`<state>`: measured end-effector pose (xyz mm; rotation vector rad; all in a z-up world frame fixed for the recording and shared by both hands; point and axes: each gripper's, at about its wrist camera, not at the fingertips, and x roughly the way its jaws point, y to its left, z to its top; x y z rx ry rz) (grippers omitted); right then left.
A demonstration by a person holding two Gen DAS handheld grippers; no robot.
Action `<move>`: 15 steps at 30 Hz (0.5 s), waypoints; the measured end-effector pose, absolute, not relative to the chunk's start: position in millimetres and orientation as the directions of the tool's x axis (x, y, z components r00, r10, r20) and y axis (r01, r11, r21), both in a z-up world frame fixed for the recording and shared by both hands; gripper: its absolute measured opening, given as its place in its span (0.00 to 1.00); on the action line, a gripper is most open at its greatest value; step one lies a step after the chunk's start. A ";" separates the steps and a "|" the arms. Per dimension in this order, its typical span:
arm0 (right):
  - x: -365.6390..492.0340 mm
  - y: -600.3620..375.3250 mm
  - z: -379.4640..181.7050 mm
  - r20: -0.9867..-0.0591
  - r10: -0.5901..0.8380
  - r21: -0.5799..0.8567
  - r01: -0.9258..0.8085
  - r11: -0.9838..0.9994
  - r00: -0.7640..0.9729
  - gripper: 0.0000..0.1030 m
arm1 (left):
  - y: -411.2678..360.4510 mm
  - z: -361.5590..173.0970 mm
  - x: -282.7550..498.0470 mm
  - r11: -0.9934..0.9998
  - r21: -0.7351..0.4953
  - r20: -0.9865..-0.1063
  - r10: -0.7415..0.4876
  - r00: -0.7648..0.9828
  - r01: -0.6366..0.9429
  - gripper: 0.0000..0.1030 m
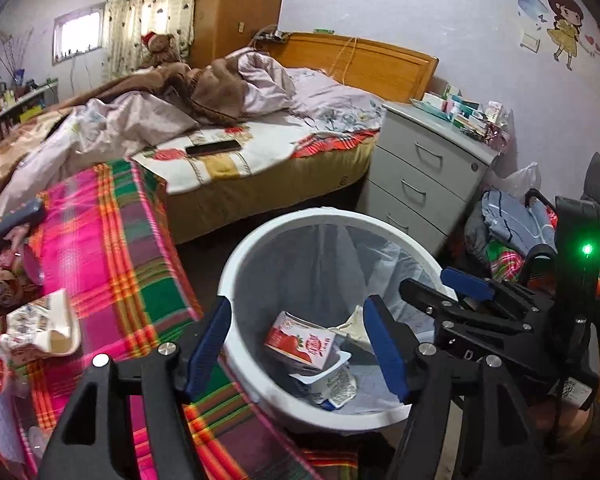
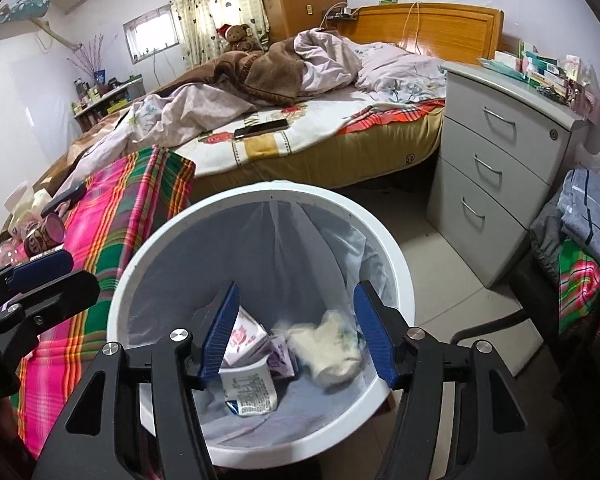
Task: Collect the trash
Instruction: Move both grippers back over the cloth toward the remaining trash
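Both jaws spread wide, empty: left gripper [image 1: 296,344], right gripper [image 2: 296,334] over white round plastic bin [image 2: 140,264]; red strawberry carton [image 1: 300,340], crumpled white tissue [image 2: 331,352] inside.

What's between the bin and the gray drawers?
Nothing, just bare floor between the white bin and the drawers, seen in the right wrist view.

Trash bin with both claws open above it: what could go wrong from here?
1. The left claw hangs over the trash bin's near rim; swinging back toward the plaid cloth could clip it and tip the bin.
2. The right claw sits close beside the left, so they might collide.
3. The can and the torn carton lie among other items, so a keepsake could be binned by mistake.
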<state>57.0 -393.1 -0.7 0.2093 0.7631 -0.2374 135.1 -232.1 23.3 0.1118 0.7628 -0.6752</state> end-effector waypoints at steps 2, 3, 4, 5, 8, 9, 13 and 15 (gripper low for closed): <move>55.5 -389.3 2.8 -0.695 -0.131 0.104 0.279 0.955 0.707 0.59 | -224.4 25.9 133.7 0.790 -0.148 -0.665 -0.525 0.531 0.595 0.68; 56.4 -387.4 4.4 -0.692 -0.132 0.102 0.277 0.955 0.710 0.59 | -220.1 27.3 133.7 0.793 -0.156 -0.661 -0.527 0.534 0.589 0.68; 57.7 -384.0 6.3 -0.689 -0.132 0.099 0.273 0.957 0.713 0.59 | -216.7 28.8 133.7 0.796 -0.160 -0.656 -0.528 0.539 0.584 0.68; 57.7 -381.5 7.9 -0.686 -0.132 0.097 0.270 0.958 0.716 0.59 | -213.9 30.0 133.4 0.799 -0.158 -0.654 -0.525 0.545 0.580 0.68; 56.4 -374.4 12.8 -0.671 -0.127 0.101 0.259 0.961 0.730 0.59 | -202.7 32.9 131.8 0.814 -0.151 -0.648 -0.510 0.566 0.561 0.68; 55.5 -372.1 14.2 -0.666 -0.123 0.103 0.254 0.962 0.736 0.59 | -198.5 34.2 131.1 0.818 -0.149 -0.644 -0.507 0.573 0.556 0.68; 55.3 -362.2 18.4 -0.650 -0.112 0.105 0.234 0.966 0.751 0.59 | -180.2 38.2 128.1 0.834 -0.150 -0.630 -0.495 0.598 0.532 0.68; 55.9 -356.8 19.5 -0.646 -0.102 0.108 0.223 0.969 0.757 0.59 | -169.8 38.9 126.9 0.843 -0.151 -0.626 -0.486 0.610 0.517 0.68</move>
